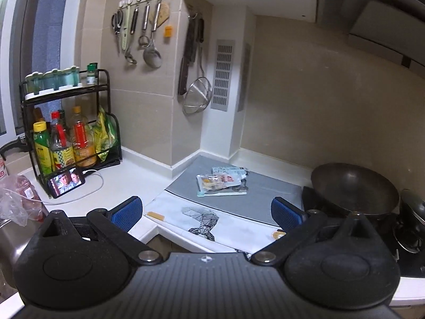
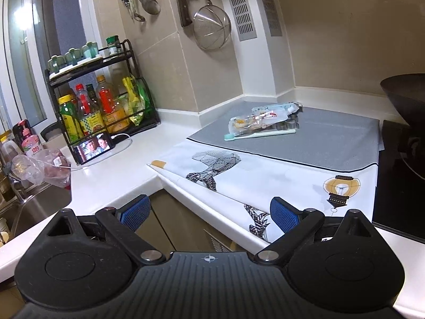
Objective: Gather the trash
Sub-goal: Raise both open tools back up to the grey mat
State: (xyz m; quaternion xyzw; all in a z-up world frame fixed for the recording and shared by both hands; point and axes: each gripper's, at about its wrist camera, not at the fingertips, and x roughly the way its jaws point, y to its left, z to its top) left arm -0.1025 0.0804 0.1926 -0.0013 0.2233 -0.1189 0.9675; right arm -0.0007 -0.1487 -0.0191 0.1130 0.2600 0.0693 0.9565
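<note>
Both tongs hang wide open and empty over the front edge of a white kitchen desk [image 2: 127,164]. Ahead of the left tongs [image 1: 207,211] and the right tongs [image 2: 209,214], a grey and white printed mat [image 2: 318,143] covers the desk. The trash [image 2: 261,122], a small heap of crumpled wrappers with a toothbrush against it, lies on the grey part, well beyond the fingertips. Left of both tongs stands a bottle rack [image 1: 71,122]; a dark wok [image 1: 356,186] sits right, beige tiled walls behind.
</note>
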